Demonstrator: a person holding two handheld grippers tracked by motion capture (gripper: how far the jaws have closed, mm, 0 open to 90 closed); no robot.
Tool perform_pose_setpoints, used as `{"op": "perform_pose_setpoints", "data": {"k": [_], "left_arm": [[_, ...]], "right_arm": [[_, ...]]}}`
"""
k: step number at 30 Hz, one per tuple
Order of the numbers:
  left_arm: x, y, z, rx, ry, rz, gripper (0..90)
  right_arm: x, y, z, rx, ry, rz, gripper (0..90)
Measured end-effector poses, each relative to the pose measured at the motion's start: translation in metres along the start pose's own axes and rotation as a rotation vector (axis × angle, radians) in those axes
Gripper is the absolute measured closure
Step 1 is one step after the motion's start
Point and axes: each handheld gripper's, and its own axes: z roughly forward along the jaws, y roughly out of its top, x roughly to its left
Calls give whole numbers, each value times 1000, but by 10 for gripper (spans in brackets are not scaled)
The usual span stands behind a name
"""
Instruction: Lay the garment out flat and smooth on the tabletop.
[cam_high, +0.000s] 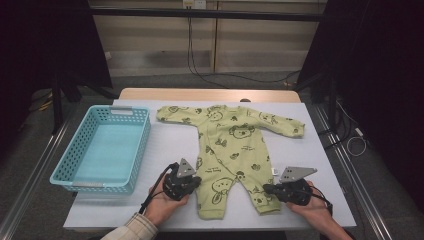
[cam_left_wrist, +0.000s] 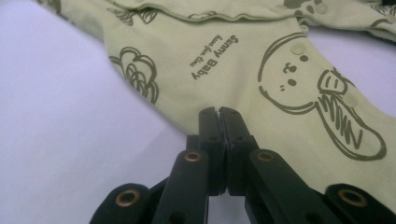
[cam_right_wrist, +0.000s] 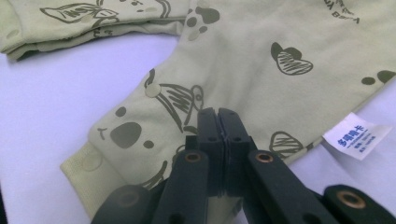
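Your left gripper (cam_high: 182, 181) and right gripper (cam_high: 292, 189) were black, each topped by a grey three-cornered plate and trailing a black cable. Up close, the matte black fingers (cam_left_wrist: 208, 126) rose from hinged arms fastened with brass-ringed rivets. You wore a beige, finely checked sleeve (cam_high: 131, 229) on your left forearm.

romper (cam_high: 230, 145) flat on table (cam_high: 300, 155), basket (cam_high: 102, 150) just left
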Motion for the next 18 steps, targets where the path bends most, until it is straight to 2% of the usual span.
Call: {"op": "perform_pose_setpoints", "data": {"k": [1,3,6,12,17,18], "left_arm": [[1,-1,-1,4,2,-3,888],[2,-2,-2,4,-13,-18,887],[2,-5,-3,3,-19,-24,884],[1,-6,-6,6,-37,-15,885],[-2,-9,-14,-2,-66,-34,885],[-3,-10,-15,-9,-60,-22,885]], "right_arm": [[2,0,-1,-3,18,4,895],[7,1,-2,-2,19,-19,895],[11,0,-2,14,39,-29,895],[18,0,-5,4,89,-45,895],[23,-1,-5,4,118,-56,894],[24,-1,-6,2,120,-54,893]]}}
